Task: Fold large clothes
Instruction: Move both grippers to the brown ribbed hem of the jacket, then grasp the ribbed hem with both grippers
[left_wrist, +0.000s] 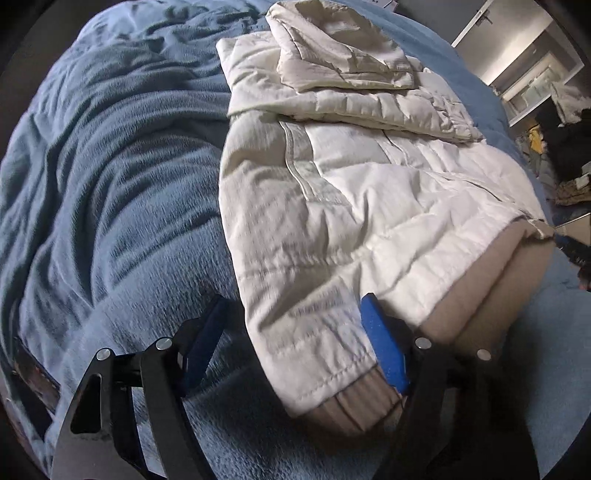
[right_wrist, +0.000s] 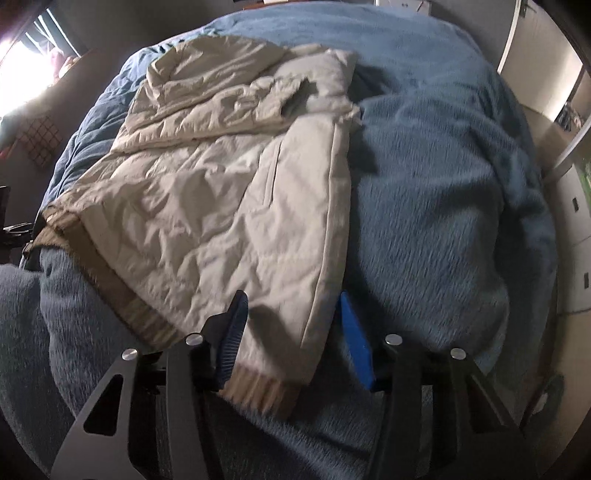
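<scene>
From the left wrist we look low along the bed (left_wrist: 110, 184) over the jacket's (left_wrist: 351, 206) near left corner. From the right wrist we look close over its right corner. Both views share the jacket (right_wrist: 207, 192) and bed (right_wrist: 436, 206).

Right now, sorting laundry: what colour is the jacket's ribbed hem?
Tan ribbed hem, clearest in the right wrist view.

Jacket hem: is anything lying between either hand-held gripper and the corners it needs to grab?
Nothing visible is. The left hand-held gripper stands open around one ribbed corner of the jacket; the right hand-held gripper stands open around the other corner. Only the blue blanket lies under the jacket.
</scene>
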